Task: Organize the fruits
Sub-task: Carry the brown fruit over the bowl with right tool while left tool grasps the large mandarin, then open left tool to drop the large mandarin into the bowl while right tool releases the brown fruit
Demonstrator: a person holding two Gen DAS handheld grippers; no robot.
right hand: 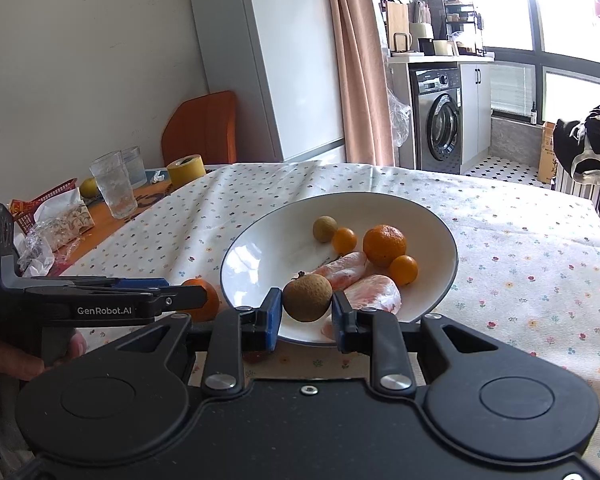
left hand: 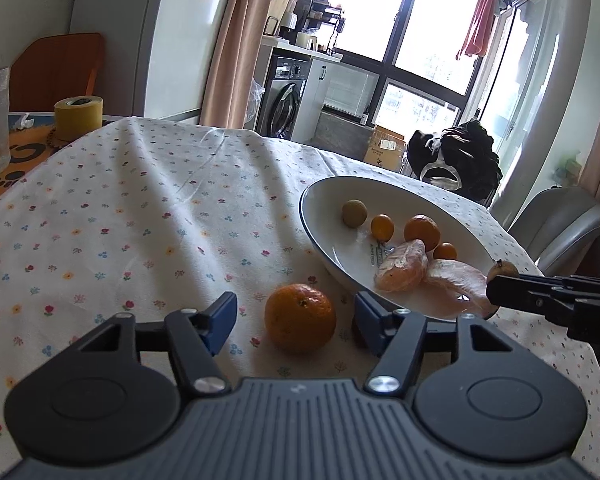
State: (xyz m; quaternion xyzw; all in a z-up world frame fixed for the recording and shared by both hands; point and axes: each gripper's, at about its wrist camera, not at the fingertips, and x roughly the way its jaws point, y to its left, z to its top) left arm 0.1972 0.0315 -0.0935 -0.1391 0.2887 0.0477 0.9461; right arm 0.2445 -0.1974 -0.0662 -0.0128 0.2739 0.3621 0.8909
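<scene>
Brown longan (right hand: 307, 297) — between right hand-held gripper (right hand: 306, 314) pads

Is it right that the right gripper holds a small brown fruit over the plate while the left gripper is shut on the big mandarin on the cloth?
Not quite. The left gripper is open around the mandarin, which lies on the cloth between its fingers, as the left wrist view shows. The right gripper does hold the brown fruit over the plate.
</scene>
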